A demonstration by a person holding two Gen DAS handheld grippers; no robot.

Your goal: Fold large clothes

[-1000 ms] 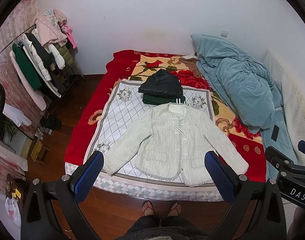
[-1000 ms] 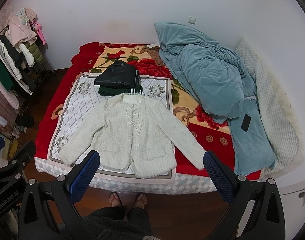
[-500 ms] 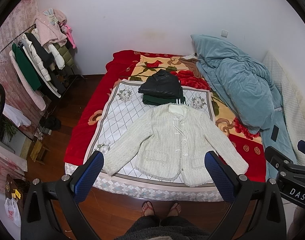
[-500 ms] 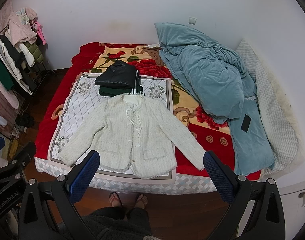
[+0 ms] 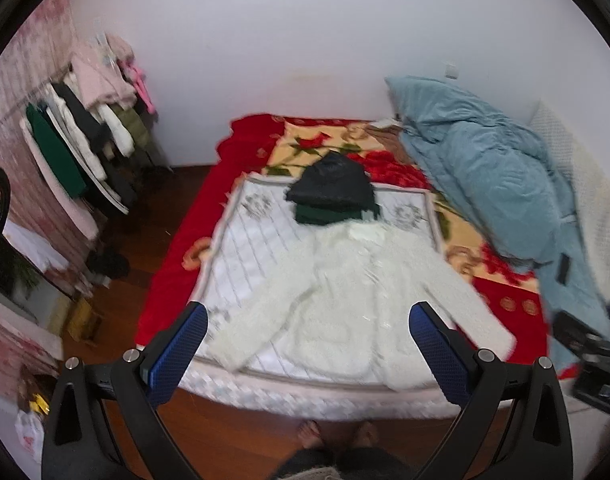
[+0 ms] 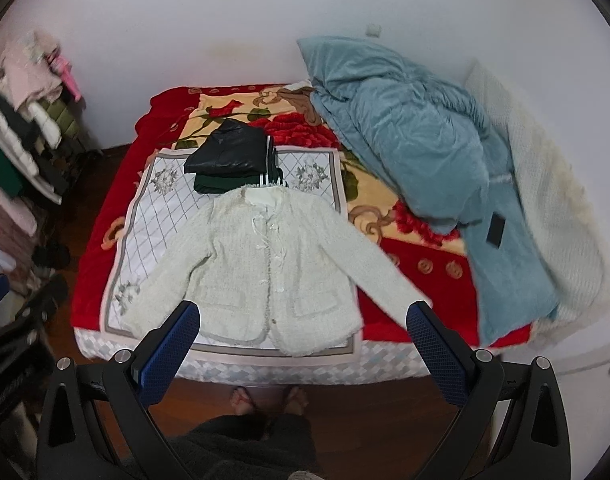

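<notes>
A cream tweed jacket (image 6: 261, 264) lies flat and face up on a white checked cloth (image 6: 161, 216) at the bed's near end, sleeves spread out; it also shows in the left wrist view (image 5: 357, 296). Behind its collar sits a stack of folded dark clothes (image 6: 229, 160), black on green. My left gripper (image 5: 309, 344) is open and empty, held above the floor in front of the bed. My right gripper (image 6: 305, 340) is open and empty at the same height, to the right of the left one.
A red floral blanket (image 6: 425, 264) covers the bed. A blue duvet (image 6: 417, 148) is heaped at the right with a black phone (image 6: 496, 230) on it. A clothes rack (image 5: 85, 148) stands at the left wall. The person's feet (image 6: 265, 398) stand at the bed's foot.
Both grippers have moved forward and slightly down toward the bed; the jacket looks larger and the views are motion-blurred. The jaws stay open.
</notes>
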